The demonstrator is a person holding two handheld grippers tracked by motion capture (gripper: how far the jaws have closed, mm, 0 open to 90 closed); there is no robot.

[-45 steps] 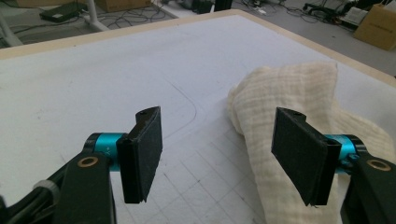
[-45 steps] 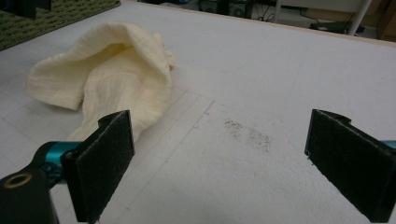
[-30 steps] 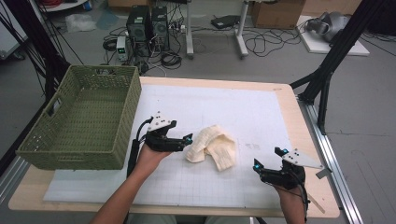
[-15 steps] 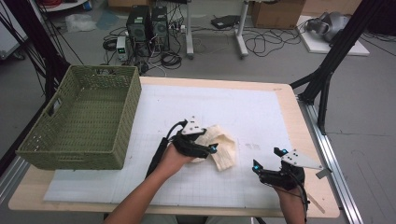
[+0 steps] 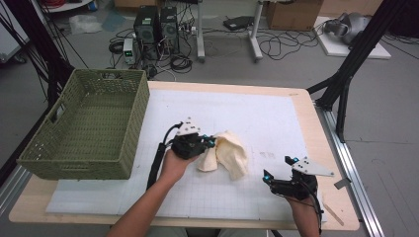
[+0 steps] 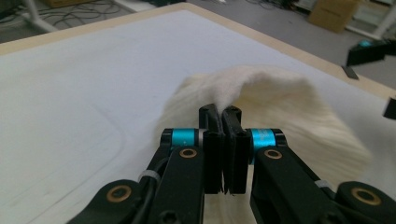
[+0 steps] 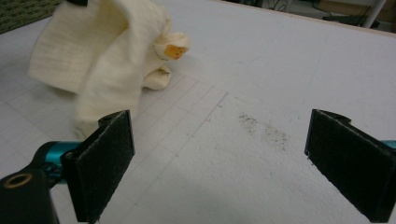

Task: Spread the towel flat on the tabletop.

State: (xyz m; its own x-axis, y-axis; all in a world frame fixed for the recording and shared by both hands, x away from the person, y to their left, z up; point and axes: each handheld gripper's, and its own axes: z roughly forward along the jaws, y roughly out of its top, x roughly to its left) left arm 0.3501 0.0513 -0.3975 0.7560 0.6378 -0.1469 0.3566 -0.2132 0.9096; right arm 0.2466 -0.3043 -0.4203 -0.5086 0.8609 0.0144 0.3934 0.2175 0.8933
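Note:
A cream knitted cloth lies crumpled in the middle of the white mat. My left gripper is at the cloth's left edge. Its jaws have just been closing, and in the left gripper view the left gripper is shut on a fold of the cloth, which rises in a ridge from the pinched tips. My right gripper rests near the table's front right, open, pointing toward the cloth. In the right gripper view the right gripper has wide-set pads with bare mat between them, and the cloth lies beyond them.
A green woven basket stands at the table's left, with nothing showing inside it. A faint dark smudge marks the mat ahead of the right gripper. The wooden table edge and a metal rail run along the right.
The left gripper moved right onto the cloth, shut on its left edge, and eased back left, raising a fold. The right gripper has stayed still.

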